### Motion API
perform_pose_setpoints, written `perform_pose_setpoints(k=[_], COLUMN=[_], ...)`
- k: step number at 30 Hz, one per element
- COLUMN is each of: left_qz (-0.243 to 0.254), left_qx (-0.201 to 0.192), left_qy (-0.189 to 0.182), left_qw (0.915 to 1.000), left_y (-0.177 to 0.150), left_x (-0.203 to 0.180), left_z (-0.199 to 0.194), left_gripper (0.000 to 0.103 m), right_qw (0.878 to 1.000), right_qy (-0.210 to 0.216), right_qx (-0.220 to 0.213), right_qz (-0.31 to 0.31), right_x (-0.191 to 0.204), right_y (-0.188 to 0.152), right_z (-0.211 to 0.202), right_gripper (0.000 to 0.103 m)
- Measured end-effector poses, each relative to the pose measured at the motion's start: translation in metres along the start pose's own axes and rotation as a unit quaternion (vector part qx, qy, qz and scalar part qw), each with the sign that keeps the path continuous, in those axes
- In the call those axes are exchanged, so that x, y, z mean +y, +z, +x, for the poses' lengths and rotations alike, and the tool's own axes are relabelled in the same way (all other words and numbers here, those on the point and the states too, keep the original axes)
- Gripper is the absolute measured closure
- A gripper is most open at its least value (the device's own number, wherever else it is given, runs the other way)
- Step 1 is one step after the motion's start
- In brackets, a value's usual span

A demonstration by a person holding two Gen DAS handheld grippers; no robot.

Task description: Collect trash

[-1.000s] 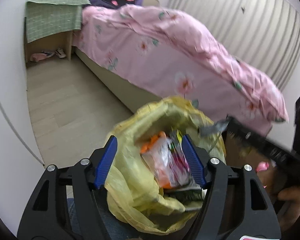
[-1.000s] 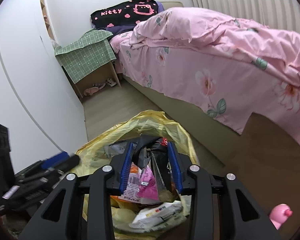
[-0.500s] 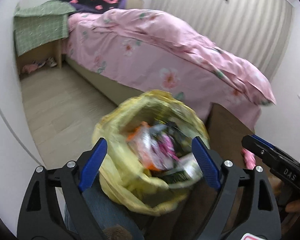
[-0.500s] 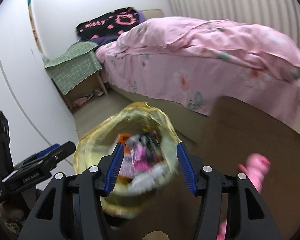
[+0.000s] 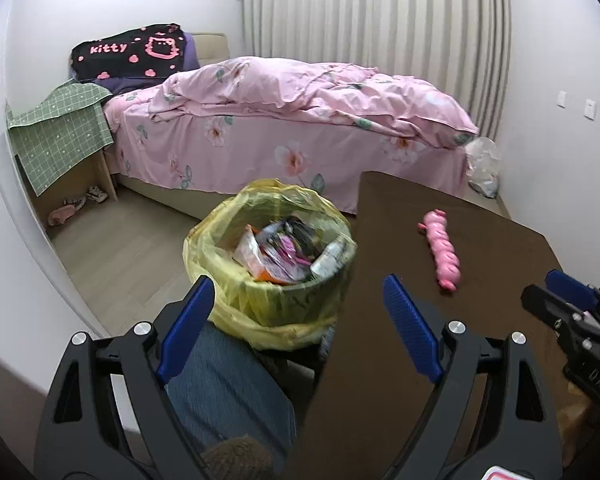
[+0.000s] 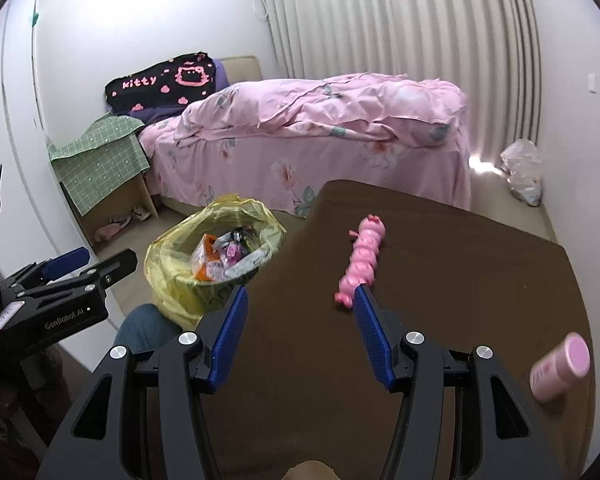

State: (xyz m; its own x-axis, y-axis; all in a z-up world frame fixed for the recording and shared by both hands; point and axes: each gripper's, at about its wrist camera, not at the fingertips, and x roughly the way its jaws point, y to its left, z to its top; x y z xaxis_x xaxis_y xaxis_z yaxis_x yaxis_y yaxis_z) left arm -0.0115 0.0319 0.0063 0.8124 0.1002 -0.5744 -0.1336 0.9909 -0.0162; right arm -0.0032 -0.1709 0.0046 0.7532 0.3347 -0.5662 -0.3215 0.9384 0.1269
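Bedroom floor holds yellow-lined trash bin (image 5: pixel 268 276) beside brown table (image 6: pixel 440 280).

The room was evenly and softly lit, daylight filtering through the pale curtain (image 5: pixel 376 12) behind the bed (image 5: pixel 300 120), with a bright patch of glare on the floor (image 6: pixel 482 166) at the bed's foot in the right wrist view. The walls took on a faint bluish cast. Shadows were weak; the brown surface (image 6: pixel 440 280) read dark and flat. Both views bent strongly at the edges, with black corners around the fisheye circle. The trash bag (image 5: pixel 268 248) looked slightly smeared, and the pink bottle (image 6: pixel 560 366) was blurred; the bed stayed fairly sharp.
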Motion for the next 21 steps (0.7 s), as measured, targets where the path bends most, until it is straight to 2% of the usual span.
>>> perform_pose_setpoints(k=[5,21], left_qz=[0.009,0.015], left_qx=[-0.006,-0.011], left_qy=[-0.008,-0.019], left_qw=[0.9999,0.9996], left_y=[-0.005,-0.005], left_x=[-0.005,-0.015], left_z=[-0.018,-0.027], left_gripper=[0.021,0.021], right_qw=[1.000,0.999], right_qy=[-0.012,-0.028], right_qx=[-0.004,-0.016], right_qz=[0.006,0.015], right_x=[-0.001,-0.005], right_y=[-0.016,-0.015], right_z=[-0.020,-0.033], right_gripper=[0.051,0.051])
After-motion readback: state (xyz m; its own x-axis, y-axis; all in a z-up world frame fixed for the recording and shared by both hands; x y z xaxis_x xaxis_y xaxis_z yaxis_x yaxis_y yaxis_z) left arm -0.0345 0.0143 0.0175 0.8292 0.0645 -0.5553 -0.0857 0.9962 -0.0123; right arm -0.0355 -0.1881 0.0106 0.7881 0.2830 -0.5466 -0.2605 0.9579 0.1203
